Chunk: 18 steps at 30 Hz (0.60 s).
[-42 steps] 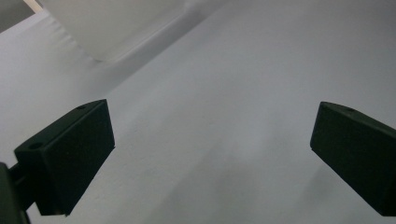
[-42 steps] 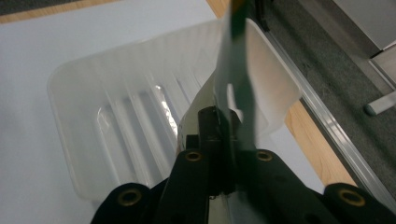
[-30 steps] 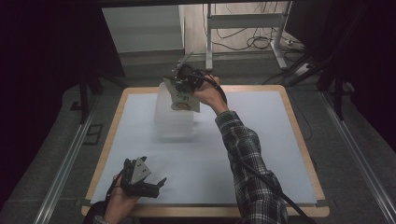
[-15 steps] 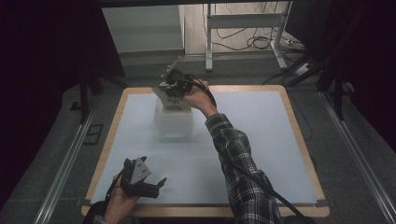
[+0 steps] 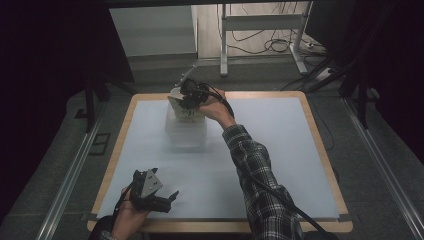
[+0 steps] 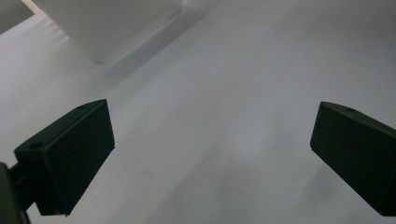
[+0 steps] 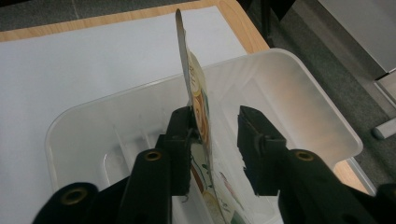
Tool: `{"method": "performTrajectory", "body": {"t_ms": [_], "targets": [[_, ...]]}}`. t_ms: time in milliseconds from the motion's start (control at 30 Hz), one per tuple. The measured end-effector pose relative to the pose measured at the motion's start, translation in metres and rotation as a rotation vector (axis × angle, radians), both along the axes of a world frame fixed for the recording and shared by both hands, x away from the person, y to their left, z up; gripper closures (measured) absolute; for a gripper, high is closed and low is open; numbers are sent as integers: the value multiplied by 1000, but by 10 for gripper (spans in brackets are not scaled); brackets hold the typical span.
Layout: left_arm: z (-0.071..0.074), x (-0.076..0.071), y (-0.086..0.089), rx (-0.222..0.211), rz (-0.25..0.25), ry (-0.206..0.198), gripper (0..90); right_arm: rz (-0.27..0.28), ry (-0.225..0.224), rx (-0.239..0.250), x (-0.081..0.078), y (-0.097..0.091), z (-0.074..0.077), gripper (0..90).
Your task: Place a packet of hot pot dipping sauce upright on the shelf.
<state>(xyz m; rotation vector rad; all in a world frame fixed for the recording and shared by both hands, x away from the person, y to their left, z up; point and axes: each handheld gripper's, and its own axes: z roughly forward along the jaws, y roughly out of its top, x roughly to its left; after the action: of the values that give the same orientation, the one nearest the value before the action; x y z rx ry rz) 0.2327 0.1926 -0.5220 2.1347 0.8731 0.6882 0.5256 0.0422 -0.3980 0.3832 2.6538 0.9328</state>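
two grippers, one clear plastic tub, one flat printed packet, one table with a white top and wooden edge. seen from above, the left gripper (image 5: 159, 199) rests low at the near left corner of the table (image 5: 280, 150), held in a hand (image 5: 129, 215), with a grey plate on top; the right gripper (image 5: 192, 97) is at the far side, on an arm in a checked sleeve (image 5: 255, 175), directly over the tub (image 5: 186, 131). the tub stands on the white surface toward the far edge, left of centre, well apart from the left gripper. the high view is too small to show how the right jaws stand. the right gripper view settles it: the jaws are parted by a moderate gap, the packet (image 7: 196, 116) stands on edge between them, touching the left jaw face, with clear space to the right jaw, so it is not clamped. the packet's lower part is down inside the tub (image 7: 299, 93), its top edge rising above the rim. the packet is thin and stiff-looking, cream and yellow with green print near the bottom; lettering too oblique to read. the left gripper view shows its own jaws spread wide with nothing between them, bare white surface beneath, and a corner of the tub (image 6: 112, 28) at upper left. tub is translucent, rounded corners, ribs moulded on the inner floor.
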Motion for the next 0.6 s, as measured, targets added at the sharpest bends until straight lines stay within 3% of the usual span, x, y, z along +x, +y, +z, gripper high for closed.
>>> {"method": "performTrajectory", "body": {"t_ms": [600], "targets": [[0,0,-1,-2,6,10,0,-50,-24,42,-8,-17,12,376]]}}
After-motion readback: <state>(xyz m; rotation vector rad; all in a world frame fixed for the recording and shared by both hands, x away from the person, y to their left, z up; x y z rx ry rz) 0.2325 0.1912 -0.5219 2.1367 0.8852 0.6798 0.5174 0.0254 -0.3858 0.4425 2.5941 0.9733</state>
